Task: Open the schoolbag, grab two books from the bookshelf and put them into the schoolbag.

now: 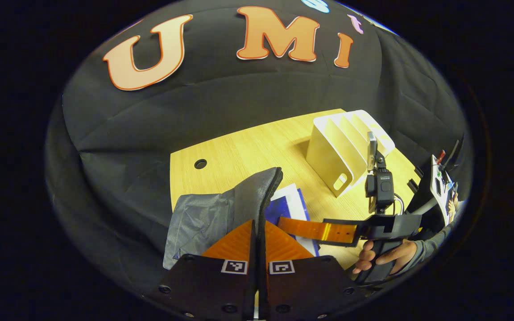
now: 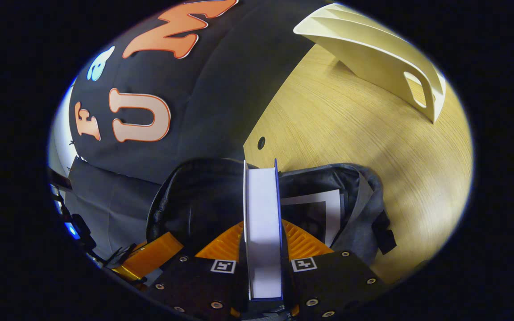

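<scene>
Right gripper (image 2: 263, 249) clamped on a book (image 2: 263, 223) held spine-up, edge-on over the open schoolbag (image 2: 355, 187): slim rigid slab lined up to slot in. Left gripper (image 1: 257, 243) pinches the bag's limp grey zip flap (image 1: 257, 191), holding the mouth open. Another book (image 2: 317, 214) already inside. Ribbed cream bookshelf (image 1: 341, 147) beyond the bag.

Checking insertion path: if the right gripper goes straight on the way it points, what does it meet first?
Likely the open schoolbag. The right gripper is shut on a book, edge forward over the bag's mouth, where another book already lies inside. Depth is unclear.
</scene>
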Action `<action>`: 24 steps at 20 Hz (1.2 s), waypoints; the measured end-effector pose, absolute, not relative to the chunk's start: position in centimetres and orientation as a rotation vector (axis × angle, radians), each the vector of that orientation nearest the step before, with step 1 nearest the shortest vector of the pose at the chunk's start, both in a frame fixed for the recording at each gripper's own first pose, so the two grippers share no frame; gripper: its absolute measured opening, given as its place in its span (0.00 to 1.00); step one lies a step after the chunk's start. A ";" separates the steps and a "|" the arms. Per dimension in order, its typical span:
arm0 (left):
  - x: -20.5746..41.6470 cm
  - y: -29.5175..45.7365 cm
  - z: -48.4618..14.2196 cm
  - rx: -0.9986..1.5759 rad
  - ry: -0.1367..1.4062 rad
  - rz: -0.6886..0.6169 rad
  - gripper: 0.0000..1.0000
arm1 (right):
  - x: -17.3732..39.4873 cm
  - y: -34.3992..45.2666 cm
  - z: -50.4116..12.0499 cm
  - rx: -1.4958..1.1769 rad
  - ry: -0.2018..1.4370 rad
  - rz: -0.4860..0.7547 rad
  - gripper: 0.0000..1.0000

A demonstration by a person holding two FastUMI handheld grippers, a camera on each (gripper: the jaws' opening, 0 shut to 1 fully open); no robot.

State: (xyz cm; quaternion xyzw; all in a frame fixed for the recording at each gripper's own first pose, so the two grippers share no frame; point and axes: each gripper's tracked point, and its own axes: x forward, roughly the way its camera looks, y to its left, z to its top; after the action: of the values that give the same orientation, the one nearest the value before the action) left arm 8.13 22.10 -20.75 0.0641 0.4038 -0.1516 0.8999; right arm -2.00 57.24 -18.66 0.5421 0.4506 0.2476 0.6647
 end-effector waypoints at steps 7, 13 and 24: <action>7.9 19.4 -20.8 0.141 0.853 -0.361 0.04 | -2.9 60.0 -18.5 1.163 1.021 0.624 0.31; 7.4 19.0 -20.6 0.108 0.858 -0.355 0.04 | -2.6 61.6 -19.2 1.129 1.050 0.660 0.32; 6.0 20.2 -23.4 0.026 0.874 -0.264 0.06 | -1.4 53.2 -20.2 0.754 1.041 0.627 0.66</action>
State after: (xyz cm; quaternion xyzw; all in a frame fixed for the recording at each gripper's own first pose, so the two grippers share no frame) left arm 5.97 20.18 -23.40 0.0125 0.4220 -0.1273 0.8975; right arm -1.40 53.17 -20.18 0.3459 0.4773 0.2872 0.7550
